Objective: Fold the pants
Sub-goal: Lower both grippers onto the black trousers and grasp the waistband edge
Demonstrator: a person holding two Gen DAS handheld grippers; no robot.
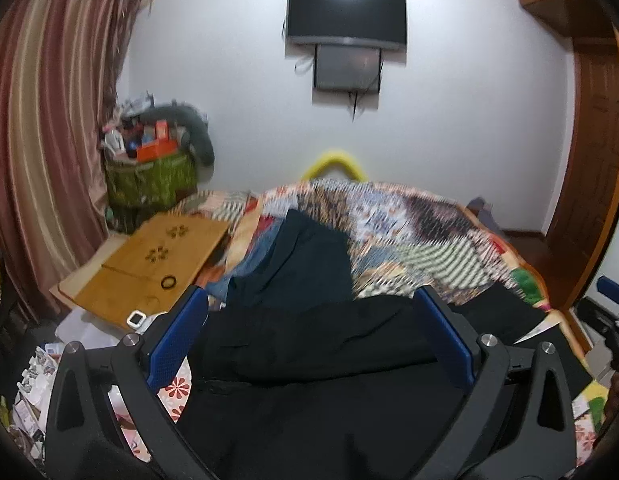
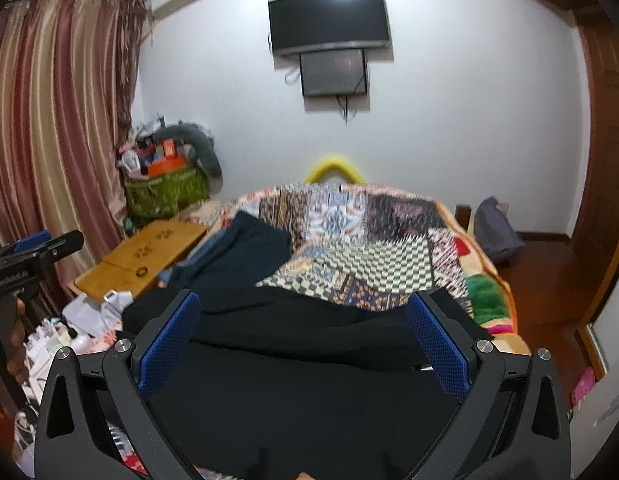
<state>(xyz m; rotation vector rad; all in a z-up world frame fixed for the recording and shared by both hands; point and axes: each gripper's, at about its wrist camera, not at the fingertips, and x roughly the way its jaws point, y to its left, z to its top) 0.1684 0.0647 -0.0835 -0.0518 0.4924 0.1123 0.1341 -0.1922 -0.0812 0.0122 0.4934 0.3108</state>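
Right wrist: partly legible lettering on left claw (image 2: 49,246)

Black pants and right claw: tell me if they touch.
Cannot tell. In the right wrist view the open right claw frames the black pants, but no contact or gap shows plainly.

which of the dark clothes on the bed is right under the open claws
The black pants, spread across the near edge beneath both claws. The dark teal garment lies farther back, beside the wooden board.
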